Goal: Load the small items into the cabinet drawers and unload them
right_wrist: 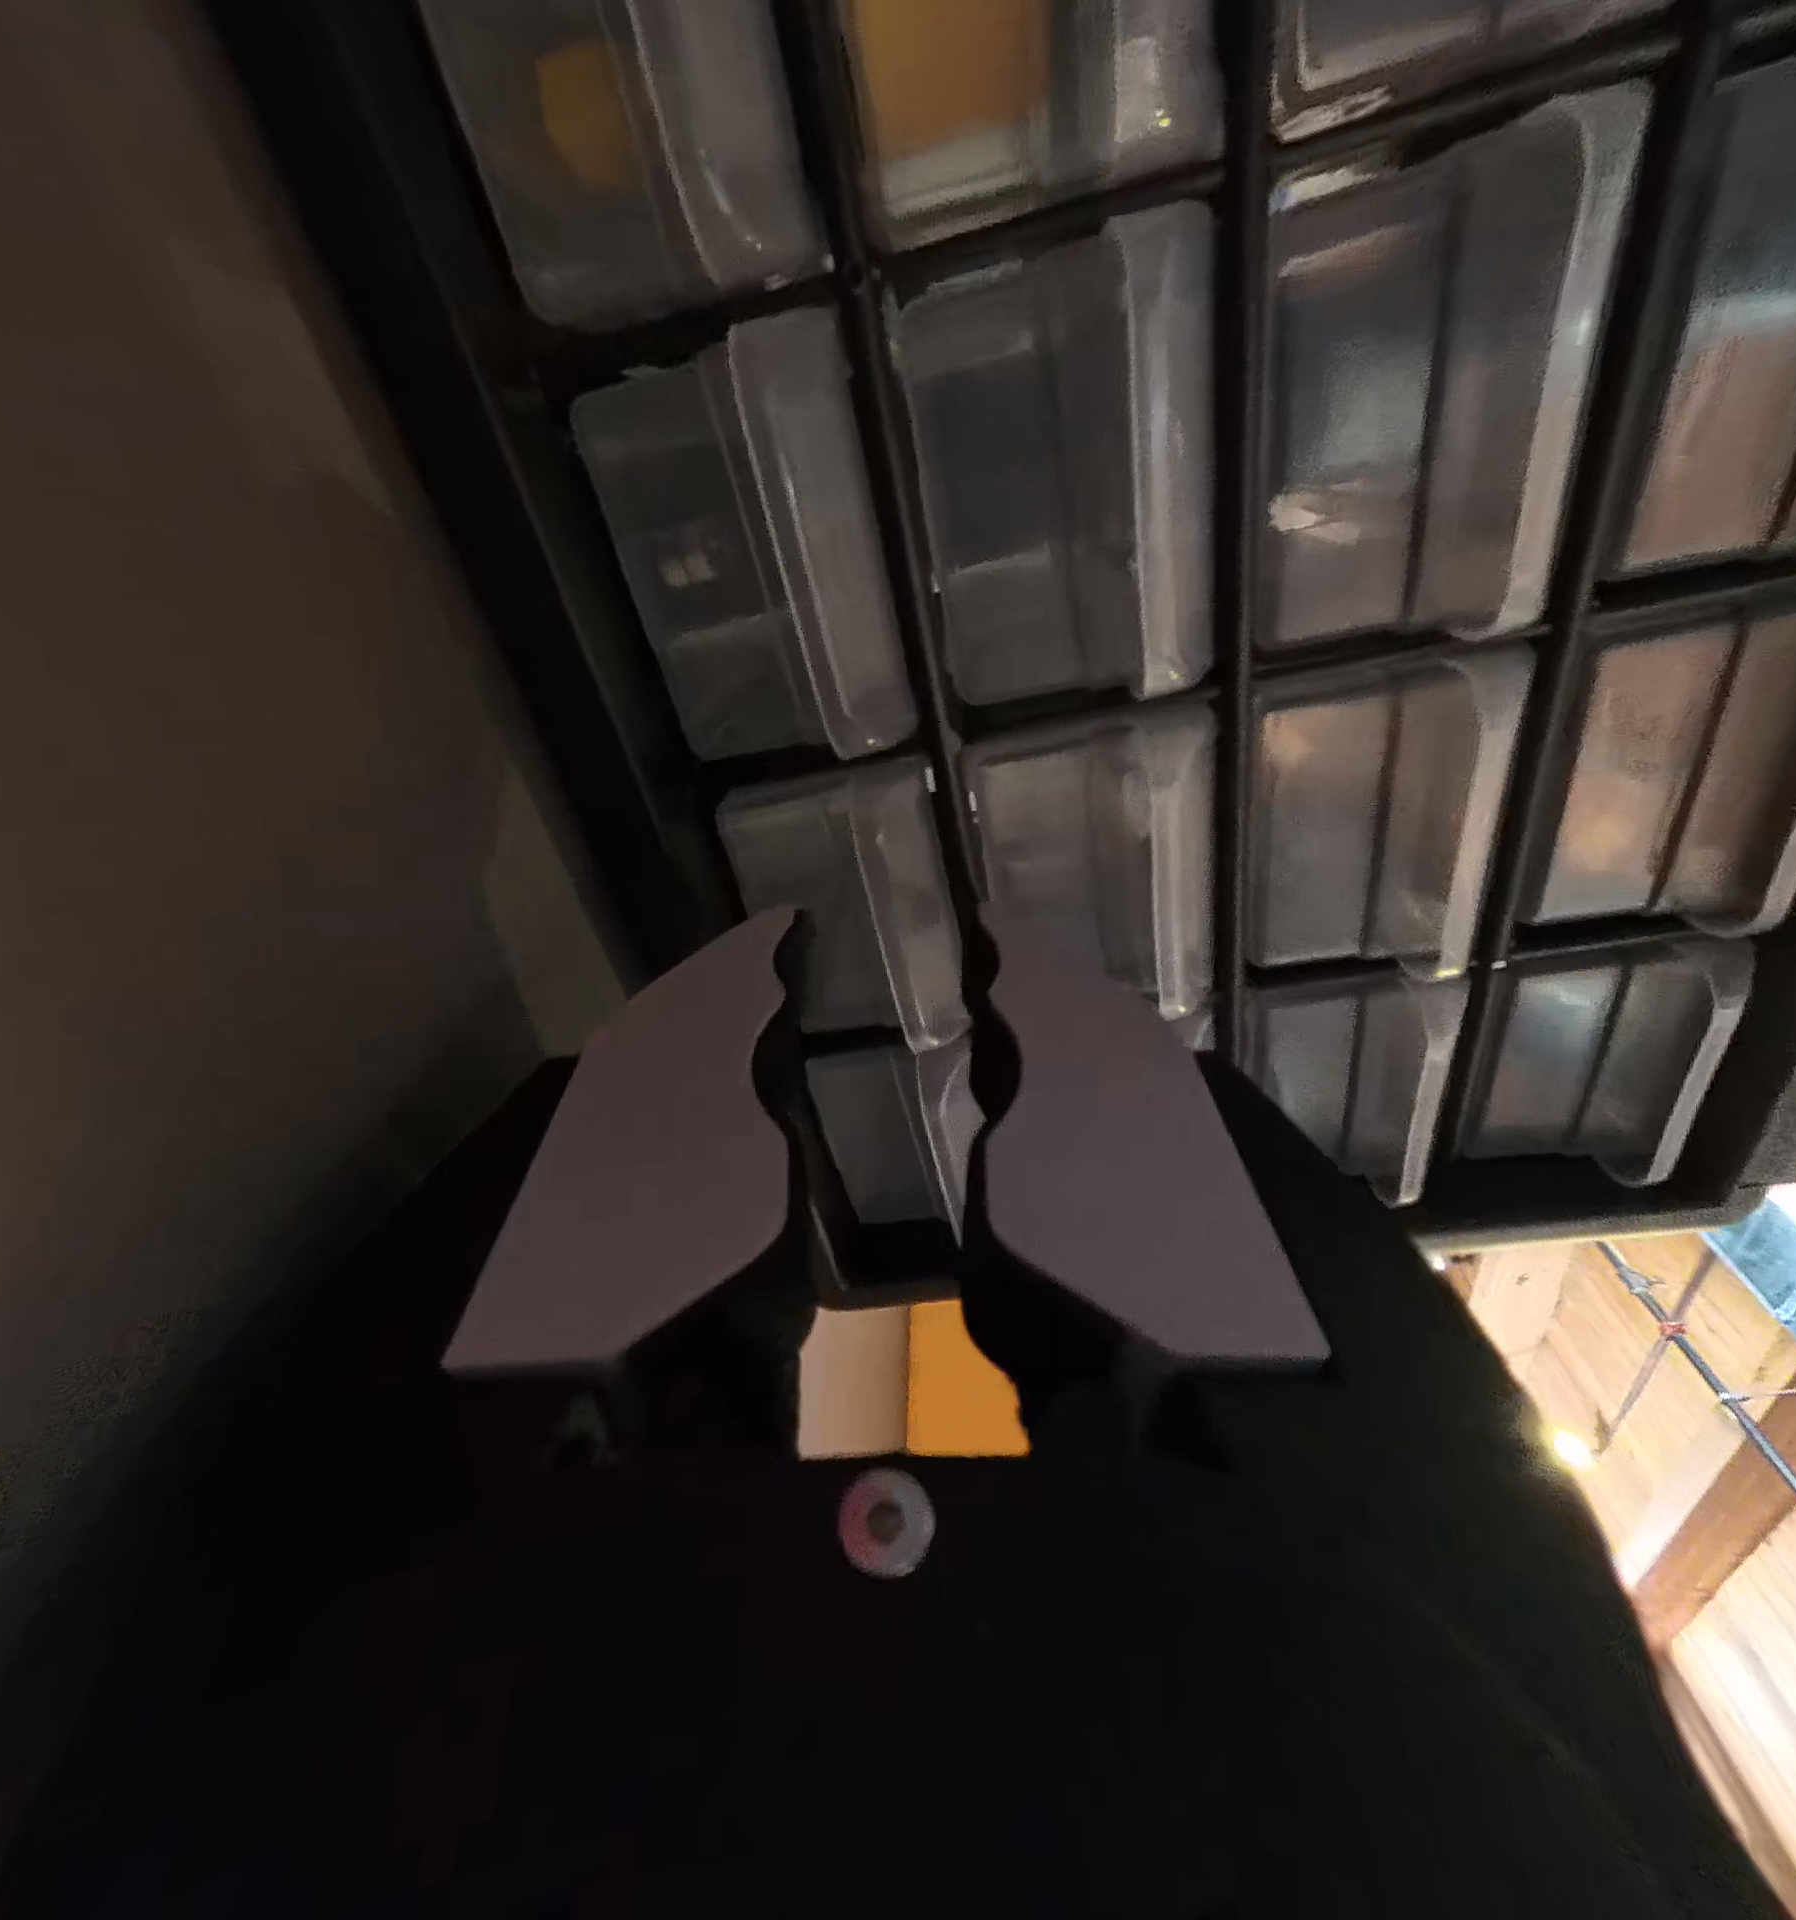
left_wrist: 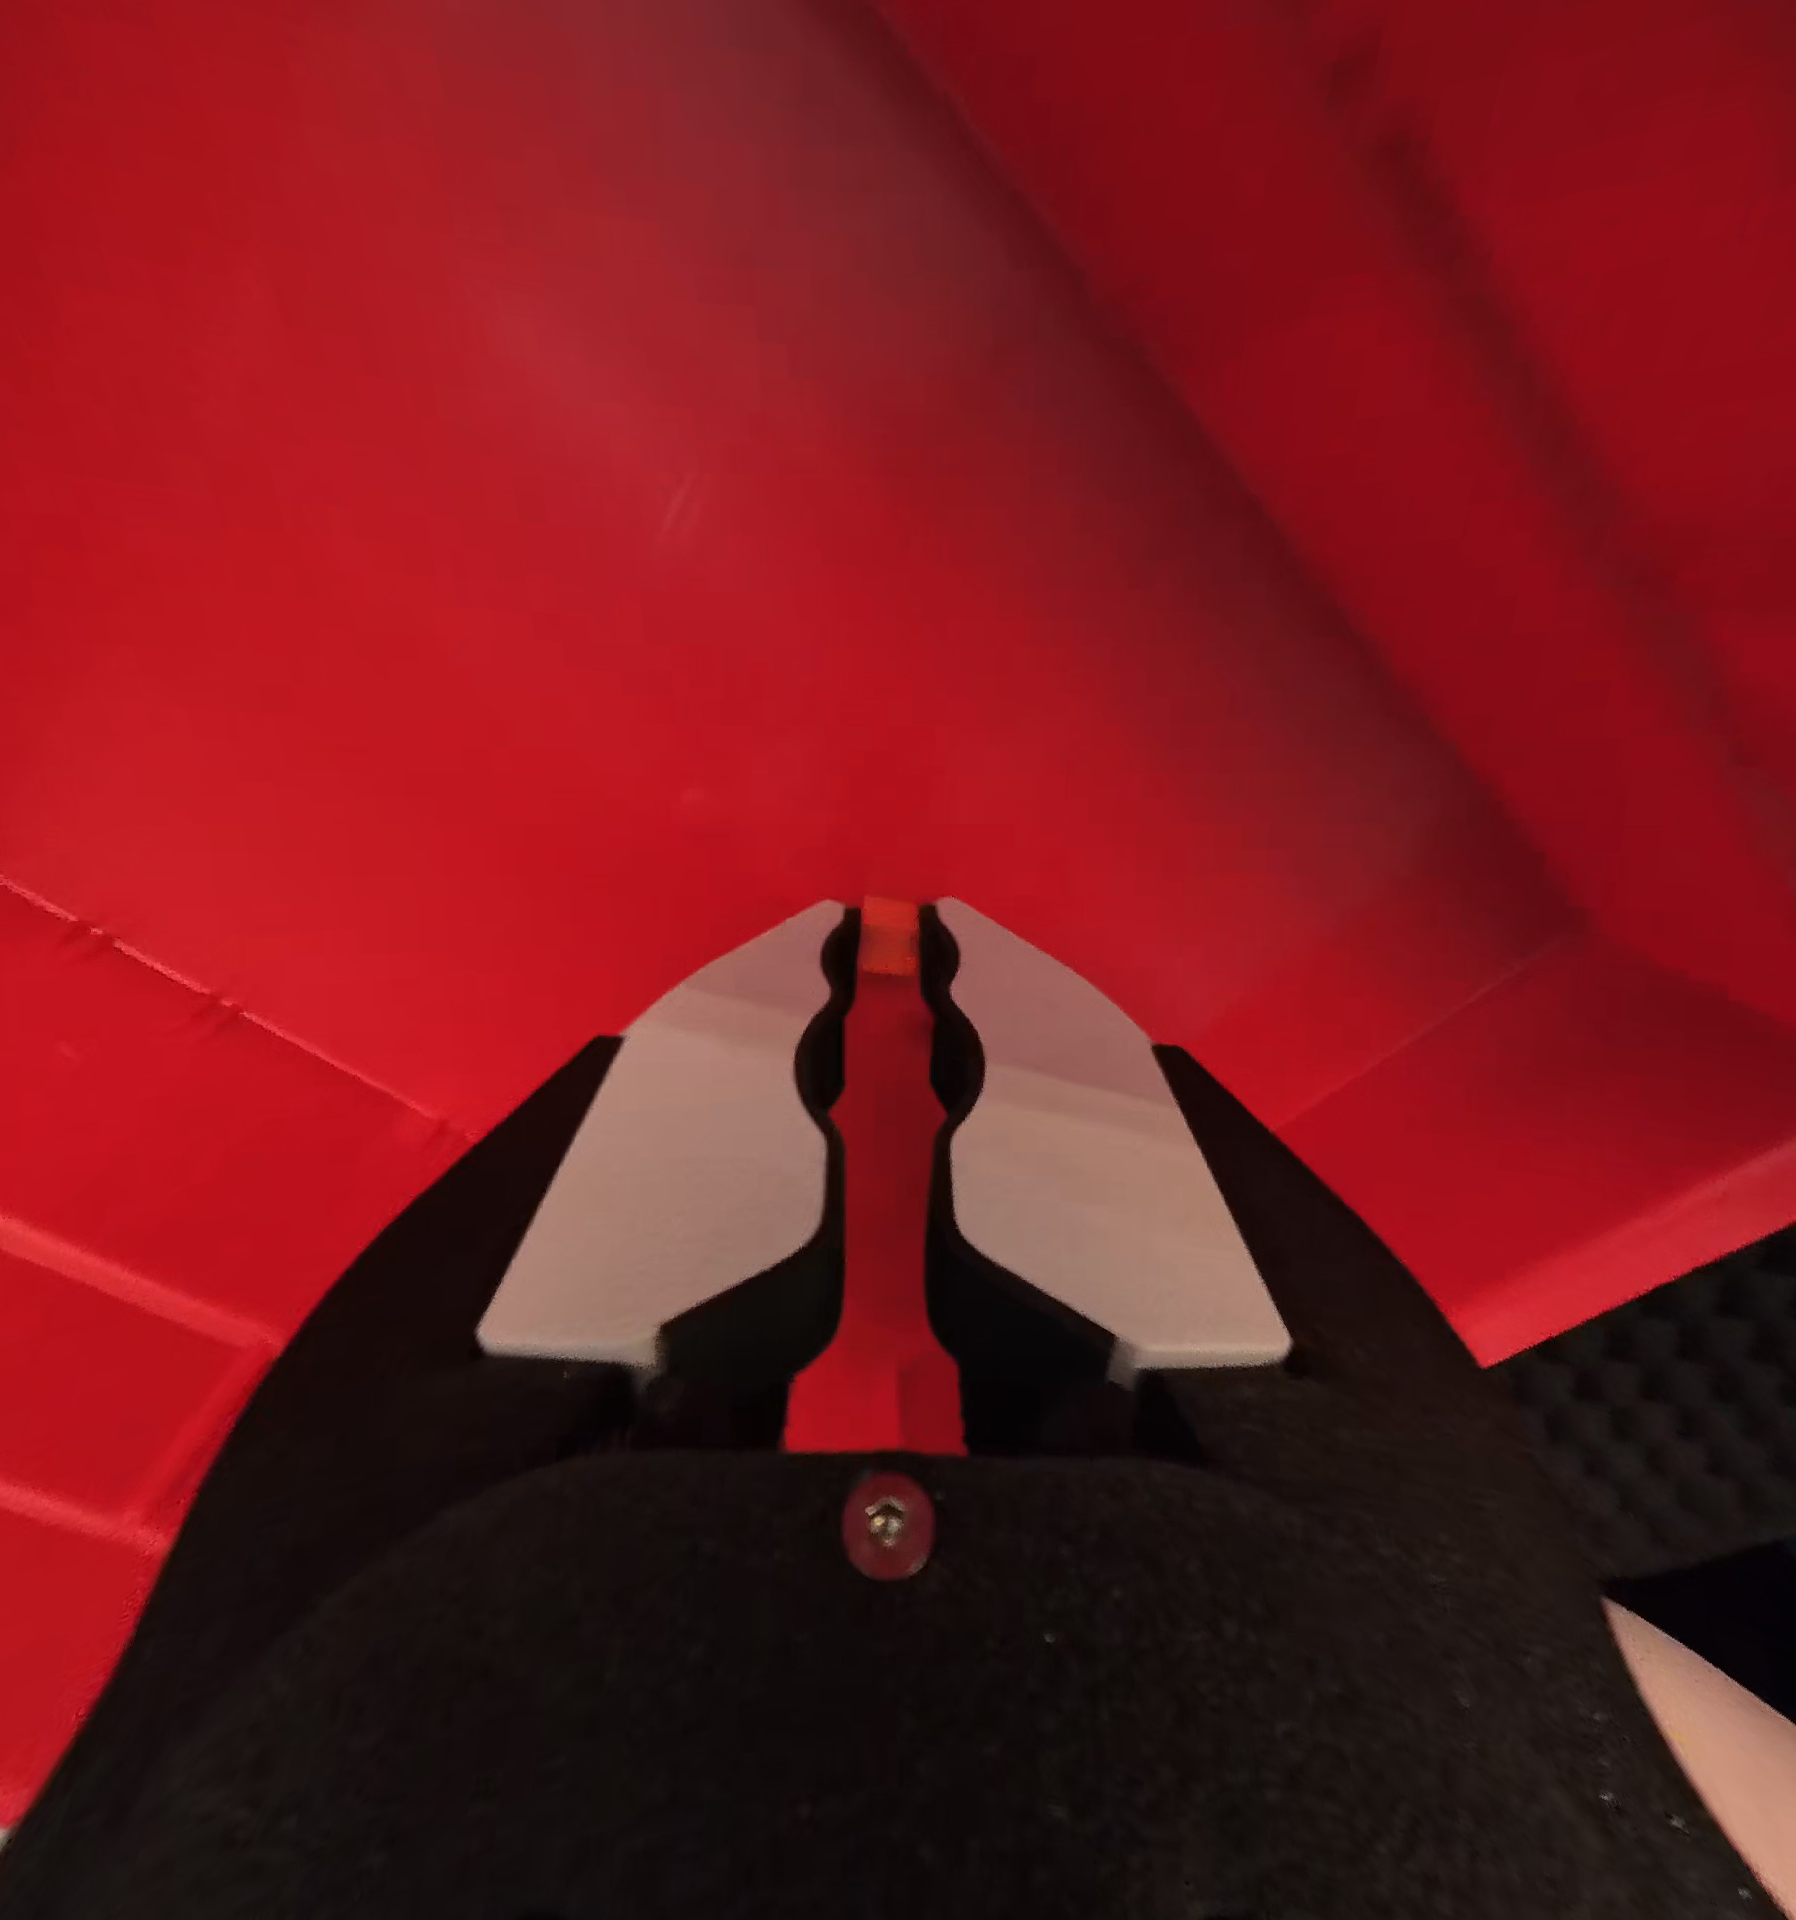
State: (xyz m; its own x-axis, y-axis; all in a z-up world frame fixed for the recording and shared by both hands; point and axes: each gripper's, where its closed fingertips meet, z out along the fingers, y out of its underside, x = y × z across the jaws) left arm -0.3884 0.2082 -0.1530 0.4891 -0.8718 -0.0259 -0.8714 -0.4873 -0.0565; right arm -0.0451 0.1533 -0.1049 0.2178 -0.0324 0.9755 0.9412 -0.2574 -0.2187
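Cabinet: black-framed cabinet [right_wrist: 1242,644] of clear plastic drawers [right_wrist: 1070,457], contents blurred, no writing readable.
Bin: smooth red plastic bin [left_wrist: 665,520] fills the left view, edges cut off.
Left gripper [left_wrist: 890,914]: fingers pinching small orange-red block [left_wrist: 890,937] at their tips.
Right gripper [right_wrist: 886,935]: fingers spread around a lower-left drawer's front lip.
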